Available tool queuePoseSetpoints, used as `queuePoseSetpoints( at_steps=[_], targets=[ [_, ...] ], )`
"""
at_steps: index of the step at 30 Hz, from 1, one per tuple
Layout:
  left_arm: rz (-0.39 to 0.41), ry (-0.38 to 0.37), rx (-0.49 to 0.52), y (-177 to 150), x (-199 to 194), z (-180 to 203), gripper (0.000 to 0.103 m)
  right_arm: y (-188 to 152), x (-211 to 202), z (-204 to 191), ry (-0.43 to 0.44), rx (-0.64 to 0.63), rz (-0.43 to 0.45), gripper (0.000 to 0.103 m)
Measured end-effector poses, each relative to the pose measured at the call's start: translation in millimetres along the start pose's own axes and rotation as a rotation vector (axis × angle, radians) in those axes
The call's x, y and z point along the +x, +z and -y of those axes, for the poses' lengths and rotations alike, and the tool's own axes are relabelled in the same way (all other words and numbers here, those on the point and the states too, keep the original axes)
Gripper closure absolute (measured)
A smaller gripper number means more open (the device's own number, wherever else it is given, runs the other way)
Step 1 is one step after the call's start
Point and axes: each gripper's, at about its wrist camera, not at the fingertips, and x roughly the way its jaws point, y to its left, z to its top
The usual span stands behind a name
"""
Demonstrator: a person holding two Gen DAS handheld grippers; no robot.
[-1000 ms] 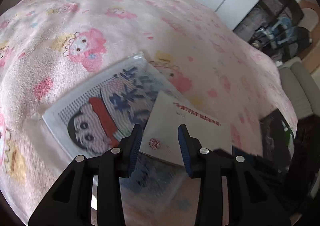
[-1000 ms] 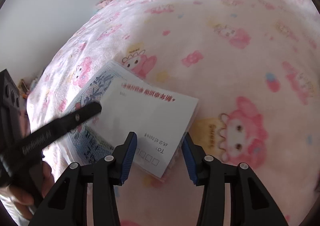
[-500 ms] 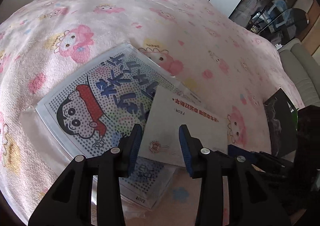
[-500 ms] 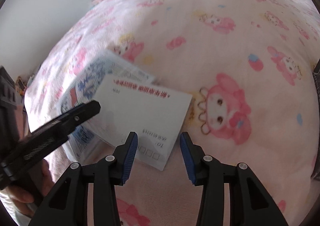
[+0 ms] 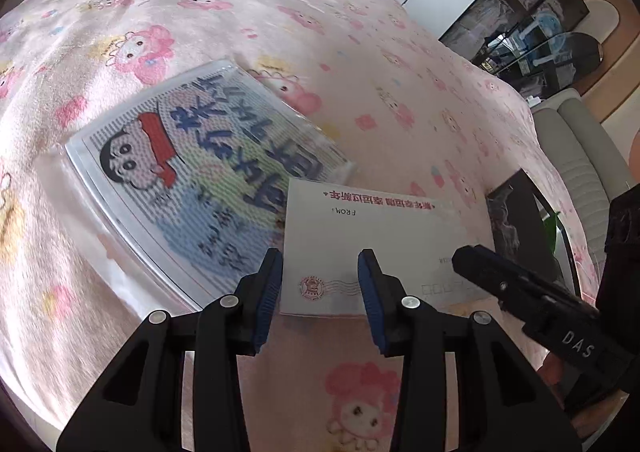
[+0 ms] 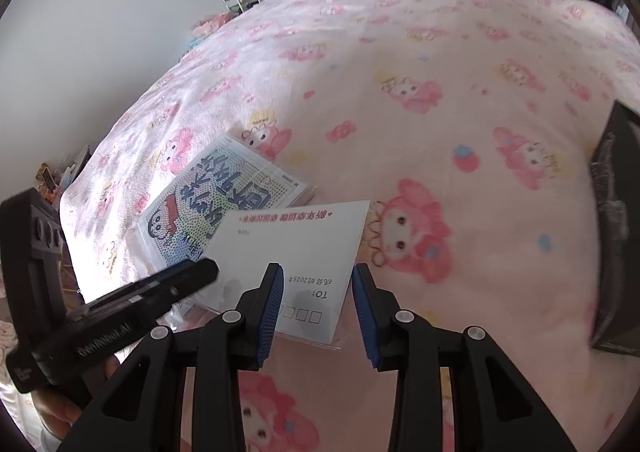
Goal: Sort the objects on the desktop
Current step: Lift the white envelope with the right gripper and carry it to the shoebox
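Both grippers have pulled back toward the near edge of the blanket [image 5: 280, 4], and the envelope [image 5: 372, 248] has slid off the sleeve [image 5: 192, 172] so that far less of it overlaps the cartoon print than a second ago; it now lies mostly on bare blanket. On the right gripper [image 6: 318, 304] the jaws have just been closing, with the envelope's near corner lying in the gap between them, yet the blue pads [image 6: 272, 308] stand apart from the paper in this view and do not clamp it. Over on the left gripper [image 5: 320, 294] the jaws are partly apart too, framing the stamped corner of the envelope without pressing it. From either tool the envelope lies straight ahead and just below the fingertips, its long axis running across the view, so each gripper faces one end of its near long edge: left at the stamp end, right at the address boxes. Neither looks clearly nearer; the right one's jaws sit a little tighter about the paper, so I judge it likelier to take hold first. Beyond it the sleeve lies flat and slanted, its near corner under or touching the envelope's far corner. Counted: one envelope, one sleeve, one dark box [image 6: 616, 228] well to the right, two grippers.
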Motion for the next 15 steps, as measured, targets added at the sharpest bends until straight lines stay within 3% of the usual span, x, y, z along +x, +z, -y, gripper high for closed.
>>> queuePoseSetpoints(
  at_steps=[15],
  targets=[
    [-0.003,-0.068,0.128,-23.7,-24.8,101.8,0.065,-27.4,-90.9,59.1,-0.037,0.112,0.093,0.071]
  ],
)
